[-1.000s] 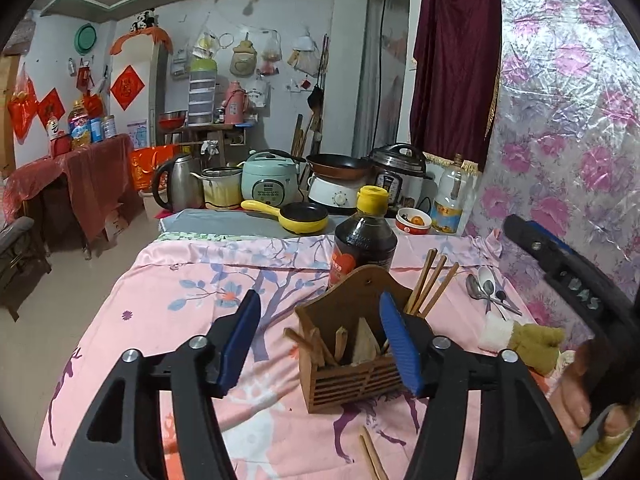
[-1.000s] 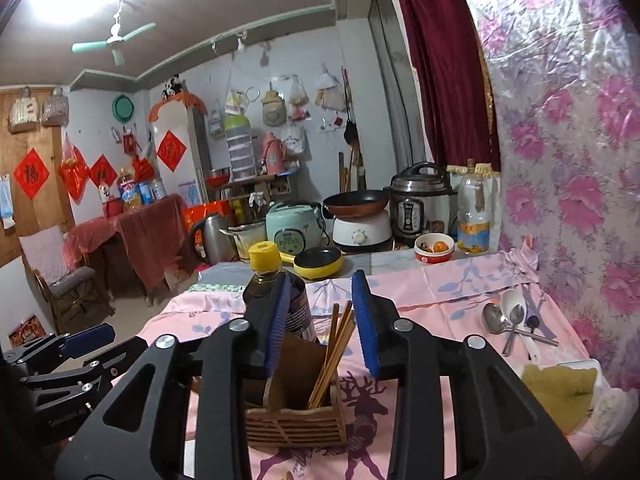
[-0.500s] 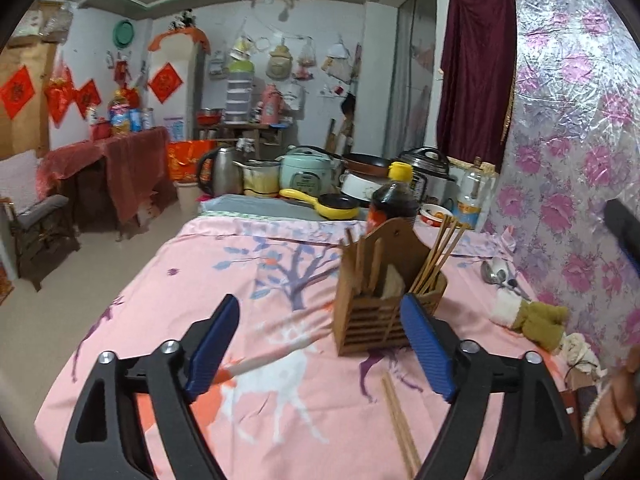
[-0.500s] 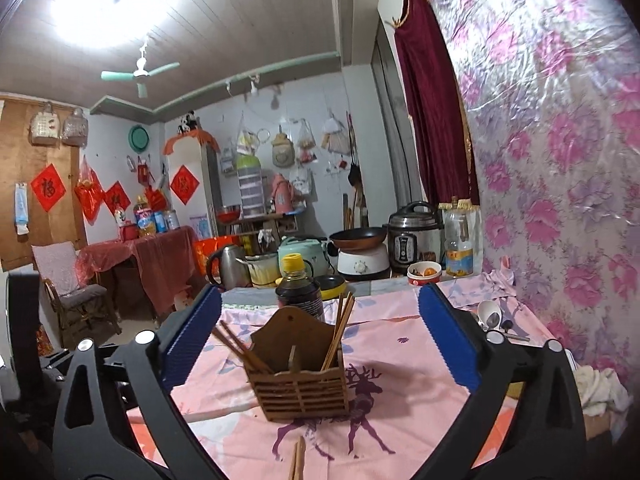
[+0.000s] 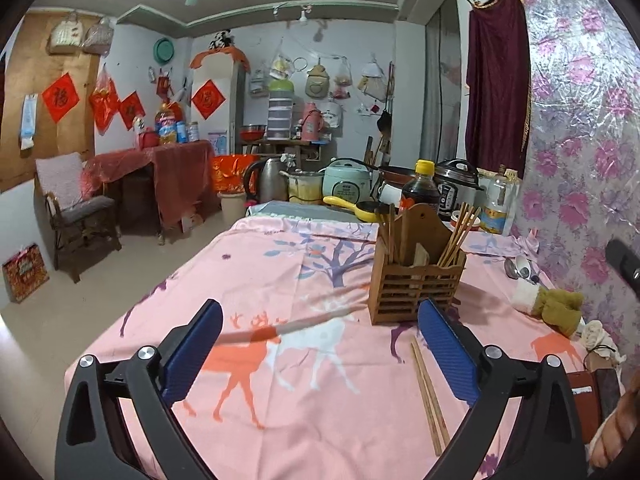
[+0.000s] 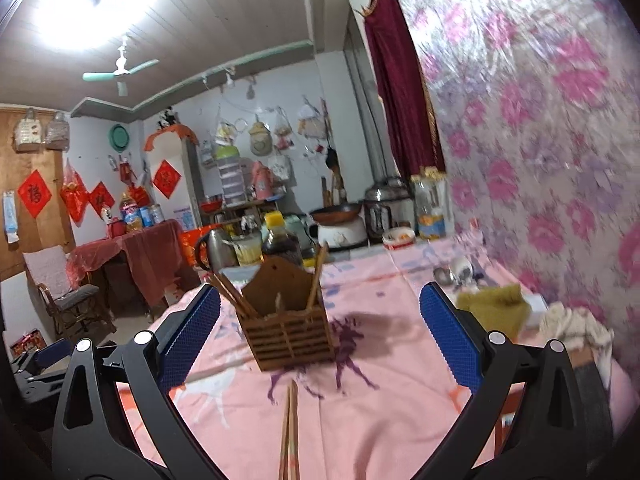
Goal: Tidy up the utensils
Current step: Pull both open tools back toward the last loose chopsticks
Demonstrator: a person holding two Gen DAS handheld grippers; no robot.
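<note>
A slatted wooden utensil holder (image 5: 416, 276) (image 6: 286, 328) stands upright on the pink tablecloth with several chopsticks (image 5: 460, 232) leaning in it. One loose pair of chopsticks (image 5: 428, 396) (image 6: 290, 432) lies on the cloth just in front of the holder. Metal spoons (image 5: 520, 270) (image 6: 452, 274) lie near the wall at the right. My left gripper (image 5: 320, 308) hangs back from the holder, its jaws opening with nothing between them. My right gripper (image 6: 320, 292) is wide open and empty, the holder a short way beyond its tips.
A dark sauce bottle (image 5: 420, 188) with a yellow cap stands right behind the holder. Olive and white rags (image 5: 556, 306) lie by the flowered wall at the right. Cookers, a kettle and pans crowd the table's far end. A person's hand (image 5: 616, 432) shows at the lower right.
Both grippers have pulled back from the holder and opened wide. The right one no longer closes around the chopsticks in the holder. The loose pair on the cloth has come into view.
</note>
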